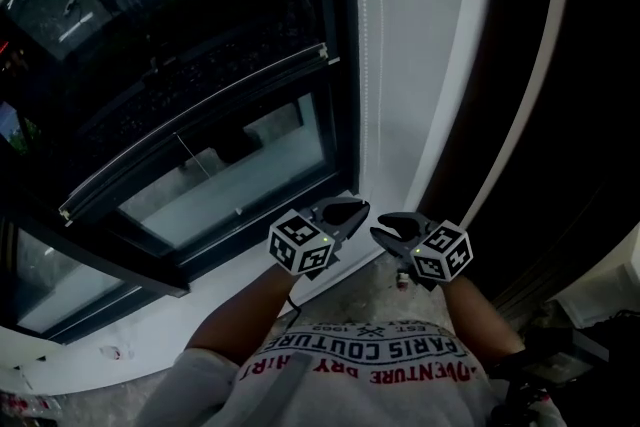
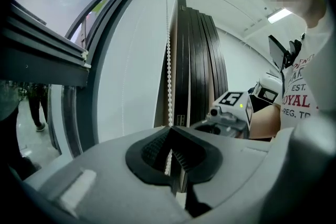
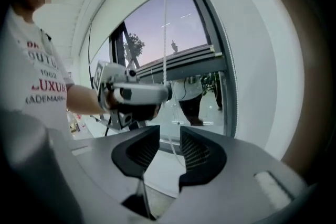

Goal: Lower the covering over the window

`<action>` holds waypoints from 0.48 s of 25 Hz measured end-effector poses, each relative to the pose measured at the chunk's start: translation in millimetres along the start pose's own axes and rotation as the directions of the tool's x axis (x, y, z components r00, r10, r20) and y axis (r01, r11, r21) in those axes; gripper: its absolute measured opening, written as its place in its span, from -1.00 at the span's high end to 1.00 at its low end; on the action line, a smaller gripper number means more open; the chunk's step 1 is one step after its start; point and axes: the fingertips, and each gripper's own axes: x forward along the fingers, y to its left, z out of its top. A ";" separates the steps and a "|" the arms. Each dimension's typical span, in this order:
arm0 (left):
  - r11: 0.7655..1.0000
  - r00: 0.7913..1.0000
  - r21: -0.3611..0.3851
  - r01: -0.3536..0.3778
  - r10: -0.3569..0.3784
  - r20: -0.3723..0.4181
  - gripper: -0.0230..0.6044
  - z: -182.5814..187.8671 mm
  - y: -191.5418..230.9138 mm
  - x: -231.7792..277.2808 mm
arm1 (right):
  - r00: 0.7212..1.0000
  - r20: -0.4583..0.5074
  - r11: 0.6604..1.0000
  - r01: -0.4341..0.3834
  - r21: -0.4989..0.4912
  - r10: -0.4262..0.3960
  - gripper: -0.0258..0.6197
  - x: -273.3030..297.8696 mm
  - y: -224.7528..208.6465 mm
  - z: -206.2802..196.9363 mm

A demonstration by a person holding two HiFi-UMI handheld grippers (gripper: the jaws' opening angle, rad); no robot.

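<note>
The left gripper [image 1: 355, 209] has its fingers [image 2: 152, 147] closed tight on the white bead chain [image 2: 168, 71], which runs up out of the pinch. In the head view this chain [image 1: 364, 65] hangs straight down the white wall strip [image 1: 420, 35] along the right edge of the window [image 1: 230, 175]. The right gripper [image 1: 385, 227] sits just beside the left one, near the window's lower right corner, above the right end of the sill [image 1: 150, 345]. Its fingers [image 3: 194, 152] stand apart; the chain passes through the gap unpinched. The covering itself cannot be made out.
</note>
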 end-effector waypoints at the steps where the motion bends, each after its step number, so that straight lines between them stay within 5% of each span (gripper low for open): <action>1: 1.000 1.000 0.003 0.001 -0.001 -0.005 0.92 -0.3 -2.0 -1.3 | 1.000 0.026 1.000 -0.008 0.012 0.007 0.57 -6.9 -1.2 16.0; 8: 1.000 0.999 0.016 0.024 -0.024 -0.024 0.92 -1.3 -20.9 -9.5 | 0.969 0.233 0.994 -0.072 -0.077 0.088 0.57 -42.3 15.2 156.6; 12: 0.999 0.999 0.031 0.037 -0.036 -0.040 0.92 -1.0 -27.2 -8.9 | 0.954 0.273 0.986 -0.083 -0.146 0.121 0.57 -45.0 26.4 211.1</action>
